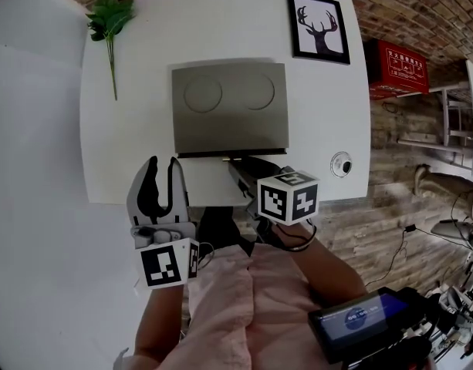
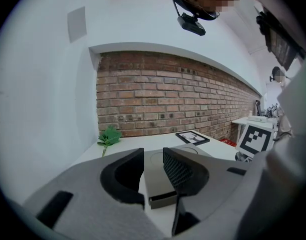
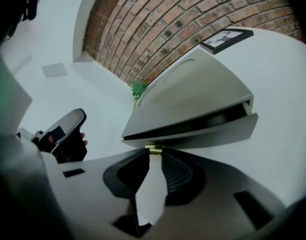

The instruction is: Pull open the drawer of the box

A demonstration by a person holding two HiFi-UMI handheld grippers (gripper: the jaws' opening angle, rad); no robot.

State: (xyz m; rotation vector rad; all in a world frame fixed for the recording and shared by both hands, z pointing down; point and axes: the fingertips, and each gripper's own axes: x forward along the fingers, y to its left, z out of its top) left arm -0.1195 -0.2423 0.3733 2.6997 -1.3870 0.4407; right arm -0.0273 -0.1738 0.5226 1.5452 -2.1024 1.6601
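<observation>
A flat grey box (image 1: 230, 106) with two round marks on its lid lies on the white table (image 1: 136, 137). Along its near side the drawer front (image 3: 207, 131) stands out a little, with a dark gap above it. My right gripper (image 3: 153, 152) is at that front, its fingertips closed on the small brass handle (image 3: 153, 148). In the head view the right gripper (image 1: 242, 165) reaches the box's near edge from below. My left gripper (image 1: 160, 177) hovers over the table's near left edge, open and holding nothing. Between its jaws the box (image 2: 155, 179) shows further off.
A green leafy sprig (image 1: 110, 21) lies at the table's far left corner and a framed deer picture (image 1: 319, 28) at the far right. A small white round object (image 1: 341, 164) sits near the right edge. A red crate (image 1: 396, 68) stands beyond the table.
</observation>
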